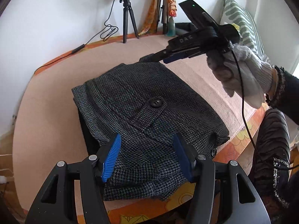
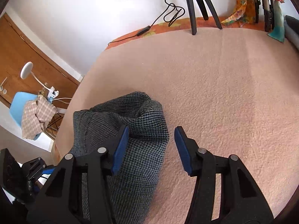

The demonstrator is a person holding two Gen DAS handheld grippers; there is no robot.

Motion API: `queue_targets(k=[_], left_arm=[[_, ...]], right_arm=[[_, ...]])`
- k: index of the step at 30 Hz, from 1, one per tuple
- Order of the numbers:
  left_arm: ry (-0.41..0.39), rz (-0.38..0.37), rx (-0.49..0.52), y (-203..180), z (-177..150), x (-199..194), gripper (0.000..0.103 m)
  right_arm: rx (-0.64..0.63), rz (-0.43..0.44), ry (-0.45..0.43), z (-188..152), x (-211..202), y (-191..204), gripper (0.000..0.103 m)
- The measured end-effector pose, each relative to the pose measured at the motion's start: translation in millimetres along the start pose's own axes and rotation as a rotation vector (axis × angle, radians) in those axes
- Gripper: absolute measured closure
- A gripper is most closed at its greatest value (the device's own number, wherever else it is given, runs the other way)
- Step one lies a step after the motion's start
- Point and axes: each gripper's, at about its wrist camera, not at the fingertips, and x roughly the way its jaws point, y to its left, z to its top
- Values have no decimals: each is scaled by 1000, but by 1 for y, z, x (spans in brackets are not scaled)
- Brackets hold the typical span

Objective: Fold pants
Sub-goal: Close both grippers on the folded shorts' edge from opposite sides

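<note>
The dark grey checked pants [image 1: 142,115] lie folded in a compact stack on the pink blanket [image 1: 46,112], pocket flap and black button [image 1: 155,102] on top. My left gripper [image 1: 147,149] is open just above the near edge of the stack, holding nothing. My right gripper [image 1: 164,57], held by a white-gloved hand [image 1: 241,74], hovers at the far corner of the stack. In the right wrist view the right gripper [image 2: 151,137] is open above the pants' [image 2: 138,145] far edge, empty.
A ring light on a black tripod [image 1: 128,18] stands at the back with its cable [image 1: 110,30] trailing on the orange sheet. A striped pillow [image 1: 241,24] lies at the right. A blue chair with checked cloth [image 2: 31,112] stands beyond the bed.
</note>
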Motion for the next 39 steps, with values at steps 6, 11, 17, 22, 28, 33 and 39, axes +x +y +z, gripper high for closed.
queue_targets(k=[6,11,17,22,28,33,39], left_arm=[[31,-36,-15,2,-7,5,45],[46,-60,-17,-4,-12,9,45],[39,-72,-30,-6,-5,5,42],[-74,-158,-173,34,12,-22,36],[-114,-328,-563,132,27,-11,32],[-47,-308,-632,169,40,24,32],[-13,-309,-643,179,43,57,32]], right_arm=[[25,-75,44,13,39,-7,76],[40,-100,26,14,50,-2,82],[36,-103,12,14,37,4,82],[65,-7,-31,0,-21,4,47],[115,91,-31,-57,-70,-5,27],[142,99,20,-106,-70,-8,27],[186,130,71,-142,-63,-13,27]])
